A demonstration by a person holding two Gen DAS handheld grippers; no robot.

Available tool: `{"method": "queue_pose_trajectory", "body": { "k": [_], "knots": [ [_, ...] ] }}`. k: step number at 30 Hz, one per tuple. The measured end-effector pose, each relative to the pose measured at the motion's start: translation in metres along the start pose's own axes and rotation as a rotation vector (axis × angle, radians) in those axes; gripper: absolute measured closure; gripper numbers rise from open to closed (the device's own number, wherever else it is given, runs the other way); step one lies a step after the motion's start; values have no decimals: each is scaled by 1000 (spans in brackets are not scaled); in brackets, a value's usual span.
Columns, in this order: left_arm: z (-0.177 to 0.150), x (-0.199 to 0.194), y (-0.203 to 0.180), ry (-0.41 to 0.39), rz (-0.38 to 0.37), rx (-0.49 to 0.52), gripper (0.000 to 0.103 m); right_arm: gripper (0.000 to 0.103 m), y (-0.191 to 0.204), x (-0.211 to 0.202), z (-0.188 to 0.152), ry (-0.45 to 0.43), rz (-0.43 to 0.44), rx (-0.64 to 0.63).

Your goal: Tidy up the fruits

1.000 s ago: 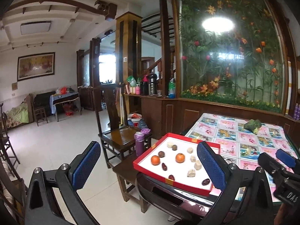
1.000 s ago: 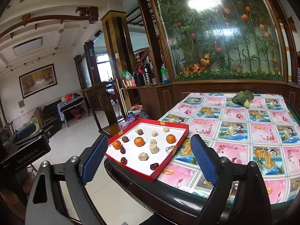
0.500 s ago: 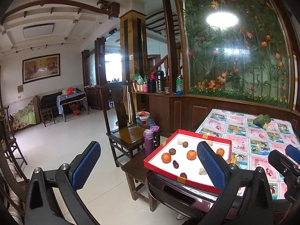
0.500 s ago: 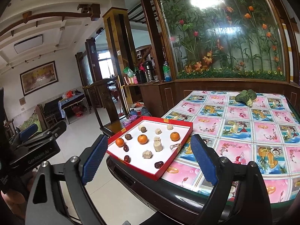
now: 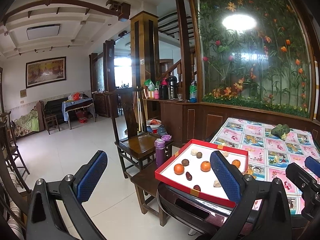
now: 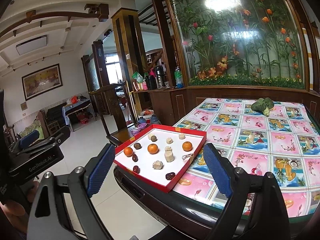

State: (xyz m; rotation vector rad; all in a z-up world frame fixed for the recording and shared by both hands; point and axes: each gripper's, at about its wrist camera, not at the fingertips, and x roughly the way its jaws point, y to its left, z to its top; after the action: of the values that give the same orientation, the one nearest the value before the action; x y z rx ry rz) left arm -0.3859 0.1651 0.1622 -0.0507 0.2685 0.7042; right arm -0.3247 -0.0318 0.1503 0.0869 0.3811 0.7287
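Both tongs, left (image 5: 158, 177) and right (image 6: 158, 167), were released; the tray (image 6: 197, 146) overhung the worktop (image 6: 260, 140) and a knock could tip it

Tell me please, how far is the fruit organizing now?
Nothing looks sorted yet: oranges, dark dates and pale pieces lie mixed across the red tray. Nothing is in hand; the left hand-held gripper and right hand-held gripper are both open, short of the tray. All grouping remains.
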Motion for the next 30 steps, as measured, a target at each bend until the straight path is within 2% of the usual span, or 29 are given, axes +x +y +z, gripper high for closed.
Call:
{"method": "queue_pose_trajectory", "body": {
  "k": [30],
  "knots": [
    [1,1,-4,0,-13,5,0,12,8,2,10,-28,-3,-47]
  ]
}}
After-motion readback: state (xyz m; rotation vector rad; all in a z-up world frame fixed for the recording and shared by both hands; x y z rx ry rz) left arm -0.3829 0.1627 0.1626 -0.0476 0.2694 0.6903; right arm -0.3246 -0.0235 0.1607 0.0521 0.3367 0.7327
